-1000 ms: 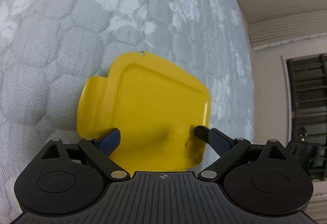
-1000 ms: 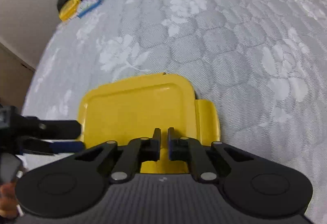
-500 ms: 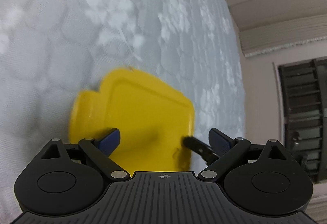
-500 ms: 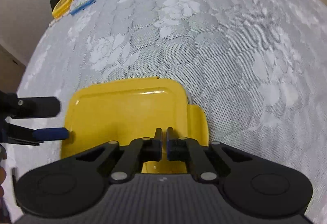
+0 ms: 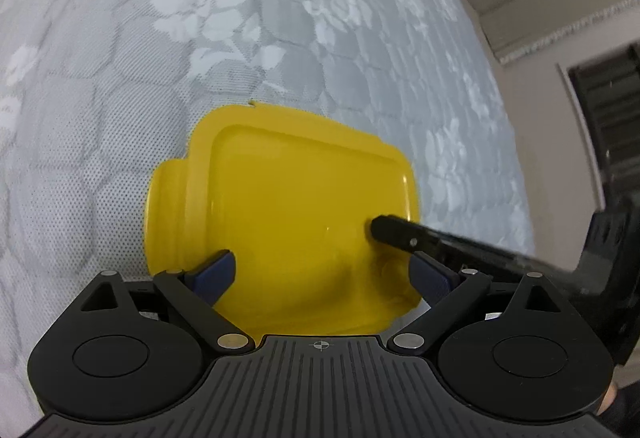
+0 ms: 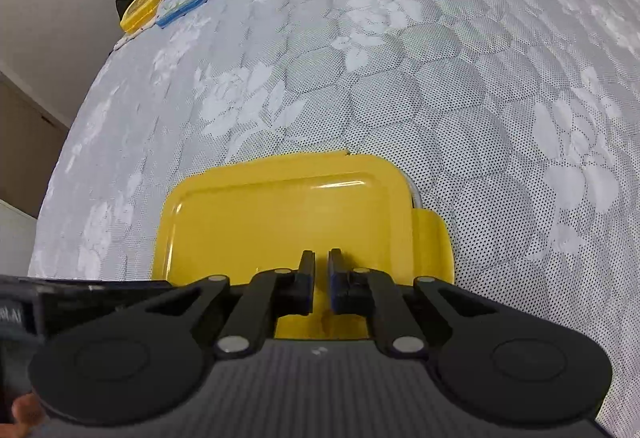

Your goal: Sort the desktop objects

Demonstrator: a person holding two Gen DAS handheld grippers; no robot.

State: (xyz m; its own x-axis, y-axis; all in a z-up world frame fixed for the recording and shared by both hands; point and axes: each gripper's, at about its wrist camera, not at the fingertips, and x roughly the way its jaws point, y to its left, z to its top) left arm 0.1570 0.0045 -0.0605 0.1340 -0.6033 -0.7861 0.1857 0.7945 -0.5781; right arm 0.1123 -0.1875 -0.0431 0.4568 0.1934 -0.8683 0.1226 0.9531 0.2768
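Flat yellow lid (image 5: 288, 222), long axis crosswise, tab left.

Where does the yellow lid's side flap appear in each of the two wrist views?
Left wrist view: the side flap sticks out at the yellow lid's left edge, left of centre.
Right wrist view: the flap sits at the lid's right edge, right of centre.
Shared landmark: the flowered grey mattress.

A yellow rectangular lidded box (image 5: 296, 214) with a side latch lies flat on the quilted mattress (image 5: 200, 38).
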